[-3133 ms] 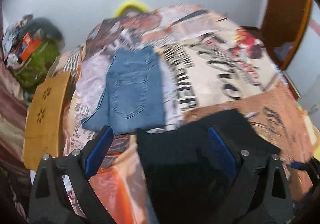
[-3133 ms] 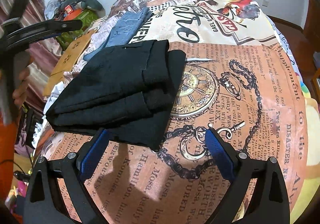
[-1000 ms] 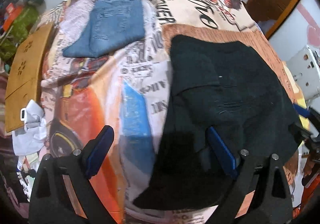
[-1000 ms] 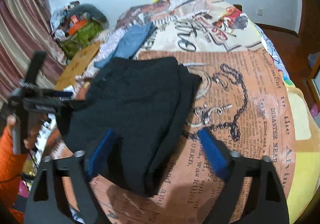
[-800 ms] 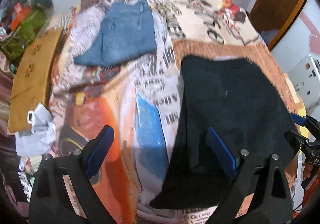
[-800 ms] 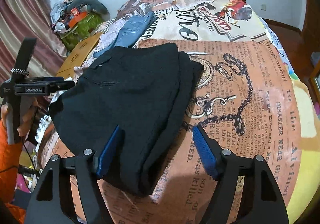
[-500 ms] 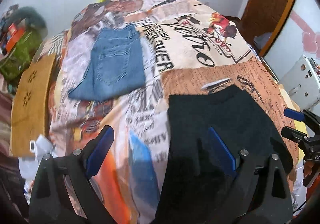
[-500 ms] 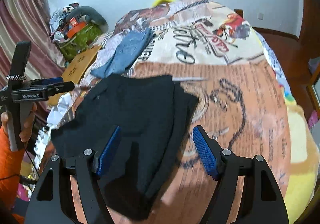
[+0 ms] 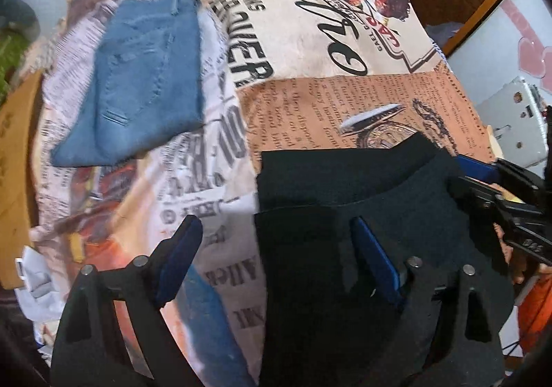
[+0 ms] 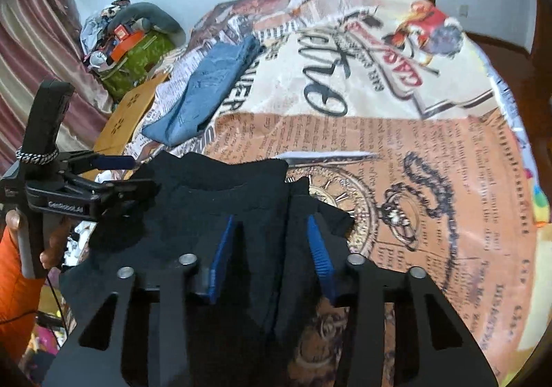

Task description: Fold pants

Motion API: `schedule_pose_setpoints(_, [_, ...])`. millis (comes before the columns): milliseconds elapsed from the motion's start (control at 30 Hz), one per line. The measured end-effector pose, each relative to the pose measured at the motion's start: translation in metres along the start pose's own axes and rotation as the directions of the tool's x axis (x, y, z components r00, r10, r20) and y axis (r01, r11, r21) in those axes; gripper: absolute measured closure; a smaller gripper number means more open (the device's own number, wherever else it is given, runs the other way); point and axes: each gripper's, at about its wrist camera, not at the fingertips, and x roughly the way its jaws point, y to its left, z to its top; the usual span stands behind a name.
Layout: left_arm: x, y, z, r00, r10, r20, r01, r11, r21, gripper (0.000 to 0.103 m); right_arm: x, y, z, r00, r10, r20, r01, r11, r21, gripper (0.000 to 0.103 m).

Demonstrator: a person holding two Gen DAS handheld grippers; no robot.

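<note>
The folded black pants [image 9: 352, 200] lie on the printed bedspread near its front edge; they also show in the right wrist view [image 10: 220, 200]. My left gripper [image 9: 272, 235] is open, its left finger over the bedspread and its right finger over the pants' left part. My right gripper [image 10: 269, 231] is partly closed with its jaws astride a fold of the black pants; I cannot tell whether the pads press the cloth. The right gripper also shows at the pants' right edge in the left wrist view [image 9: 483, 176], and the left gripper at their left edge in the right wrist view [image 10: 127, 173].
Folded blue jeans [image 9: 138, 73] lie further back on the bedspread [image 9: 345, 25]. A wooden board [image 10: 131, 114] and a green bag [image 10: 138, 56] stand to the left of the bed. A white device [image 9: 514, 121] is at the right.
Both grippers have come down low onto the black pants. The right gripper's jaws have narrowed around a fold. The pants' near layer now lies folded over, showing a curved edge.
</note>
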Motion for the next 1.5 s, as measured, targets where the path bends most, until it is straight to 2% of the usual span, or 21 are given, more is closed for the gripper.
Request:
schedule_pose_setpoints(67, [0.006, -0.001, 0.003, 0.999, -0.046, -0.015, 0.046, 0.999, -0.007, 0.024, 0.003, 0.001, 0.001, 1.000, -0.003, 0.007, 0.003, 1.000, -0.024, 0.068])
schedule_pose_setpoints(133, [0.006, -0.004, 0.006, 0.997, -0.073, -0.013, 0.073, 0.997, -0.001, 0.037, 0.005, 0.002, 0.003, 1.000, 0.007, 0.008, -0.007, 0.999, -0.043, 0.075])
schedule_pose_setpoints(167, [0.006, -0.006, 0.007, 0.997, -0.079, -0.011, 0.079, 0.997, 0.006, 0.047, 0.006, 0.003, 0.003, 1.000, 0.016, 0.000, -0.016, 0.999, -0.051, 0.082])
schedule_pose_setpoints(300, [0.004, -0.018, 0.011, 1.000, -0.025, 0.014, 0.024, 0.998, 0.060, 0.055, 0.009, 0.010, 0.000, 1.000, -0.012, -0.002, 0.011, 0.993, -0.115, 0.086])
schedule_pose_setpoints(400, [0.001, -0.022, 0.014, 0.999, 0.007, 0.034, -0.009, 0.997, 0.076, 0.061, 0.002, 0.010, 0.000, 0.999, -0.006, 0.037, 0.011, 0.992, -0.126, 0.092])
schedule_pose_setpoints(533, [-0.005, -0.018, 0.023, 0.991, 0.096, 0.088, -0.103, 0.992, 0.069, 0.064, -0.013, 0.015, 0.002, 0.992, -0.027, 0.126, 0.045, 0.989, -0.140, 0.093])
schedule_pose_setpoints(600, [-0.004, -0.012, 0.027, 0.989, 0.116, 0.088, -0.120, 0.992, 0.043, 0.064, -0.009, 0.016, 0.003, 0.992, -0.049, 0.113, 0.065, 0.987, -0.145, 0.093])
schedule_pose_setpoints(667, [-0.003, -0.008, 0.027, 0.981, 0.173, 0.089, -0.177, 0.984, 0.037, 0.064, 0.000, 0.015, 0.001, 0.992, -0.096, 0.087, 0.109, 0.981, -0.160, 0.093])
schedule_pose_setpoints(800, [-0.016, -0.006, 0.019, 0.975, 0.187, 0.124, -0.192, 0.981, 0.028, 0.064, 0.007, 0.007, 0.000, 0.992, -0.120, 0.036, 0.123, 0.985, -0.118, 0.093])
schedule_pose_setpoints(867, [-0.025, -0.009, 0.013, 0.970, 0.195, 0.145, -0.202, 0.979, 0.032, 0.063, 0.003, 0.009, 0.001, 0.991, -0.129, 0.033, 0.132, 0.986, -0.106, 0.093])
schedule_pose_setpoints(933, [-0.036, -0.012, 0.009, 0.962, 0.210, 0.172, -0.220, 0.975, 0.038, 0.056, -0.003, 0.013, 0.002, 0.990, -0.140, 0.033, 0.142, 0.984, -0.105, 0.092])
schedule_pose_setpoints(1000, [-0.046, -0.015, 0.004, 0.953, 0.217, 0.211, -0.230, 0.972, 0.039, 0.040, -0.012, 0.018, 0.003, 0.989, -0.143, 0.036, 0.146, 0.984, -0.099, 0.089])
schedule_pose_setpoints(1067, [-0.061, -0.019, -0.002, 0.939, 0.220, 0.265, -0.238, 0.971, 0.038, 0.033, -0.022, 0.023, 0.002, 0.988, -0.147, 0.054, 0.152, 0.983, -0.106, 0.089])
schedule_pose_setpoints(1200, [-0.080, -0.021, -0.011, 0.931, 0.203, 0.302, -0.217, 0.976, 0.013, 0.028, -0.044, 0.033, -0.001, 0.988, -0.127, 0.084, 0.135, 0.985, -0.107, 0.085])
schedule_pose_setpoints(1300, [-0.093, -0.022, -0.020, 0.928, 0.176, 0.329, -0.186, 0.982, -0.002, 0.025, -0.059, 0.039, -0.005, 0.986, -0.117, 0.116, 0.129, 0.986, -0.105, 0.072])
schedule_pose_setpoints(1400, [-0.104, -0.024, -0.032, 0.915, 0.185, 0.358, -0.198, 0.980, -0.001, 0.017, -0.075, 0.045, -0.009, 0.981, -0.112, 0.159, 0.129, 0.987, -0.098, 0.051])
schedule_pose_setpoints(1500, [-0.110, -0.026, -0.046, 0.904, 0.193, 0.381, -0.211, 0.978, 0.004, 0.013, -0.086, 0.049, -0.015, 0.977, -0.108, 0.182, 0.125, 0.989, -0.084, 0.036])
